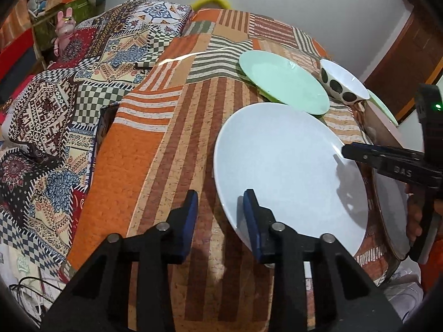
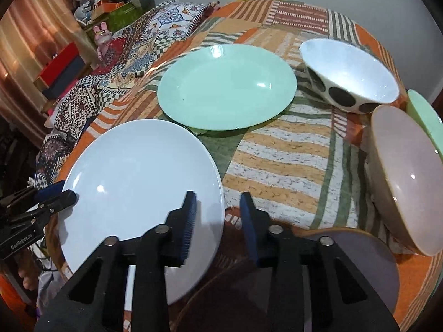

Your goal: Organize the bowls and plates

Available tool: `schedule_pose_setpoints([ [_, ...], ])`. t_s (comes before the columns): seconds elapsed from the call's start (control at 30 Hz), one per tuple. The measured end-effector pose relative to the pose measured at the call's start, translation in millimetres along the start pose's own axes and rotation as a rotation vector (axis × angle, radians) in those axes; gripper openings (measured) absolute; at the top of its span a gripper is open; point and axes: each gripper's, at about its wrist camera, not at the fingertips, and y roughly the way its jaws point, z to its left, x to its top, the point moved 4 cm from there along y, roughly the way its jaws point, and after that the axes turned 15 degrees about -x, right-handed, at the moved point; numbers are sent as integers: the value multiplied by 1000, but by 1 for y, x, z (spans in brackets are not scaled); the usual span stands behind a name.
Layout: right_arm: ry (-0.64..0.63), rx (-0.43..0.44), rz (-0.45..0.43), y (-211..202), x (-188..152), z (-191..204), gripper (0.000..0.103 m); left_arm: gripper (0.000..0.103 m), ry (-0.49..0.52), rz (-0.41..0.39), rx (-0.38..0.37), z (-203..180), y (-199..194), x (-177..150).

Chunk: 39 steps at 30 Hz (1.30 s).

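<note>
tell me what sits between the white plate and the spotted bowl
The mint green plate lies between the white plate and the spotted bowl, with striped tablecloth around it; the right wrist view shows it best.

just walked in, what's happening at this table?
A person is working a handheld gripper in each hand over a patchwork tablecloth, both at the white plate. The left gripper straddles the plate's left rim, the right gripper its right rim; both show a gap between the fingers, so no firm grip is visible yet. A green plate, a spotted bowl and a beige bowl sit untouched.
</note>
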Motion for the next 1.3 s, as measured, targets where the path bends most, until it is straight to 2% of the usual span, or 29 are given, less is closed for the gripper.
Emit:
schedule_pose_setpoints([
  [0.4,-36,16,24,12,5,12,24,31,-10,21,-56,-1,12,4],
  [0.5,-21,36,30,14,6,11,25,24,-13,14,-70,-1,11,5],
  [0.77,-34,38,40,8,0,14,25,22,-23,11,-63,3,7,5],
  [1.0,-71,44,42,6,-5,17,26,22,-75,31,-109,11,-1,-2],
  [1.13,-36,39,32,4,-4,19,28,22,-65,39,-108,6,1,-3],
  [1.3,3,59,21,-2,-6,18,27,22,-62,34,-69,4,-1,-2],
])
